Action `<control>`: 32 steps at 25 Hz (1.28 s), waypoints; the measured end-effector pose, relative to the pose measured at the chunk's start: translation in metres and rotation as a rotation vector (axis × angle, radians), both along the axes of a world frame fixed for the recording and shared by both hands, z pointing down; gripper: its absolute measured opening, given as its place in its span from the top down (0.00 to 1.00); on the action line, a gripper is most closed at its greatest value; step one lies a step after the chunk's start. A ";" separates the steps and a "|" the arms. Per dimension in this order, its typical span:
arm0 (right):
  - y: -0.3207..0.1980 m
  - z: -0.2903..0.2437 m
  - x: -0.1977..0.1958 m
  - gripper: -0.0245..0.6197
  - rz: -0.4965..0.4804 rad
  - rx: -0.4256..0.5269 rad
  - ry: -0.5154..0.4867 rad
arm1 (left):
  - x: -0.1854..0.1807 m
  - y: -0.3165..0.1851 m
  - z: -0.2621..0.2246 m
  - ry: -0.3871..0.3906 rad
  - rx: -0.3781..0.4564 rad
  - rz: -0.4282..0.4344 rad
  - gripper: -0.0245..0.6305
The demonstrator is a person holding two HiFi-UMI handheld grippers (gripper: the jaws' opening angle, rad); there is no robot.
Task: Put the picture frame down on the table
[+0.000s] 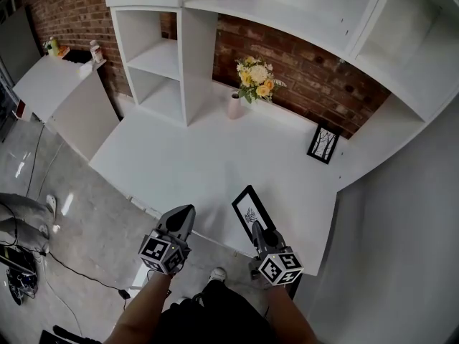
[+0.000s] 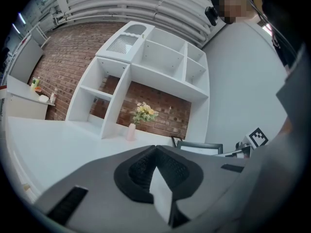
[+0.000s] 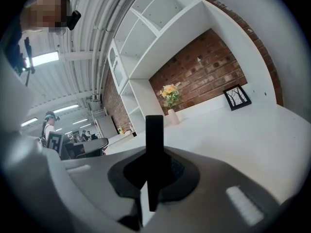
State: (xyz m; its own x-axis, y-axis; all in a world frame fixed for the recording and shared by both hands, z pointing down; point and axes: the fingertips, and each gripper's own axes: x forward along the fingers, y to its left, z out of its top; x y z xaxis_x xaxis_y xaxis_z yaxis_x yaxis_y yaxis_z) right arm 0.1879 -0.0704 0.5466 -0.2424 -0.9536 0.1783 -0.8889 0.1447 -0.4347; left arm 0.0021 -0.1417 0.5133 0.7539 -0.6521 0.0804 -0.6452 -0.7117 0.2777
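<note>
A black picture frame (image 1: 248, 209) with a white print of a tree stands tilted over the table's front edge, its lower end between the jaws of my right gripper (image 1: 259, 232), which is shut on it. In the right gripper view the frame (image 3: 154, 140) shows edge-on as a dark bar rising from my right gripper (image 3: 153, 165). Whether it touches the white table (image 1: 179, 163) I cannot tell. My left gripper (image 1: 184, 213) hovers at the table's front edge, left of the frame, shut and holding nothing. In the left gripper view that gripper (image 2: 155, 149) points at the shelves, with the frame (image 2: 203, 148) to its right.
A pink vase of yellow flowers (image 1: 252, 79) stands at the back by the brick wall. A second small frame (image 1: 323, 143) leans at the back right. White shelf units (image 1: 159, 56) rise at the back left and over the table. Cables (image 1: 43, 256) lie on the floor at left.
</note>
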 end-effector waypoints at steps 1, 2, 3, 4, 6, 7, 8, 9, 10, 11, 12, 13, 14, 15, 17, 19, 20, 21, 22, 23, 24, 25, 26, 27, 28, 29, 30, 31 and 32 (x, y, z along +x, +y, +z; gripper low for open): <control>-0.003 0.001 0.004 0.94 -0.003 -0.004 0.001 | 0.005 -0.002 0.002 -0.003 0.000 0.000 0.96; -0.005 0.003 0.008 0.94 -0.007 -0.007 0.001 | 0.009 -0.003 0.003 -0.007 0.002 -0.001 0.96; -0.008 0.004 0.012 0.94 -0.012 -0.009 0.001 | 0.014 -0.004 0.003 -0.010 0.006 -0.002 0.96; -0.011 0.005 0.015 0.94 -0.017 -0.012 0.000 | 0.017 -0.006 0.002 -0.011 0.010 -0.003 0.96; -0.015 0.008 0.021 0.94 -0.030 -0.016 0.000 | 0.024 -0.007 0.002 -0.008 0.014 -0.006 0.96; -0.018 0.009 0.024 0.94 -0.035 -0.018 0.002 | 0.027 -0.008 0.003 -0.007 0.015 -0.008 0.96; -0.021 0.011 0.026 0.94 -0.040 -0.020 0.004 | 0.029 -0.009 0.003 -0.008 0.015 -0.013 0.96; -0.024 0.012 0.028 0.94 -0.042 -0.022 0.005 | 0.030 -0.011 0.004 -0.009 0.016 -0.018 0.96; -0.027 0.014 0.028 0.94 -0.045 -0.025 0.005 | 0.030 -0.012 0.005 -0.011 0.017 -0.022 0.96; -0.029 0.015 0.028 0.94 -0.048 -0.028 0.003 | 0.031 -0.012 0.006 -0.014 0.019 -0.025 0.96; -0.030 0.017 0.027 0.94 -0.052 -0.032 0.001 | 0.031 -0.012 0.007 -0.017 0.020 -0.028 0.96; -0.032 0.019 0.027 0.94 -0.057 -0.037 -0.001 | 0.030 -0.012 0.008 -0.019 0.019 -0.030 0.96; -0.034 0.021 0.026 0.94 -0.062 -0.043 -0.001 | 0.030 -0.012 0.011 -0.021 0.016 -0.033 0.96; -0.036 0.022 0.025 0.94 -0.067 -0.046 -0.001 | 0.030 -0.013 0.013 -0.024 0.014 -0.034 0.96; -0.041 0.024 0.024 0.94 -0.079 -0.047 -0.001 | 0.030 -0.016 0.013 -0.031 0.023 -0.038 0.96; -0.047 0.025 0.021 0.94 -0.091 -0.043 0.003 | 0.030 -0.022 0.012 -0.032 0.037 -0.041 0.96; -0.050 0.026 0.021 0.94 -0.096 -0.043 0.002 | 0.030 -0.025 0.014 -0.031 0.038 -0.041 0.96; -0.053 0.026 0.020 0.94 -0.099 -0.045 -0.002 | 0.030 -0.027 0.015 -0.032 0.037 -0.041 0.96; -0.056 0.027 0.018 0.94 -0.101 -0.049 -0.009 | 0.030 -0.030 0.017 -0.033 0.037 -0.040 0.96; -0.059 0.028 0.017 0.94 -0.104 -0.054 -0.018 | 0.031 -0.033 0.018 -0.034 0.035 -0.038 0.96; -0.062 0.029 0.015 0.94 -0.108 -0.057 -0.027 | 0.031 -0.035 0.019 -0.035 0.034 -0.037 0.96; -0.066 0.029 0.013 0.94 -0.112 -0.061 -0.037 | 0.031 -0.038 0.020 -0.035 0.034 -0.035 0.96; -0.070 0.030 0.012 0.94 -0.116 -0.065 -0.050 | 0.031 -0.040 0.021 -0.033 0.035 -0.032 0.96; -0.073 0.031 0.011 0.94 -0.120 -0.071 -0.065 | 0.032 -0.043 0.021 -0.032 0.035 -0.030 0.96; -0.077 0.032 0.010 0.94 -0.123 -0.077 -0.083 | 0.032 -0.046 0.020 -0.030 0.035 -0.029 0.96; -0.081 0.033 0.009 0.94 -0.126 -0.084 -0.099 | 0.032 -0.049 0.019 -0.029 0.036 -0.027 0.96; -0.085 0.033 0.007 0.94 -0.130 -0.090 -0.111 | 0.032 -0.052 0.019 -0.029 0.038 -0.026 0.96; -0.089 0.034 0.004 0.94 -0.137 -0.095 -0.121 | 0.032 -0.055 0.019 -0.031 0.040 -0.025 0.96; -0.093 0.035 0.001 0.94 -0.144 -0.101 -0.128 | 0.031 -0.058 0.019 -0.031 0.040 -0.025 0.96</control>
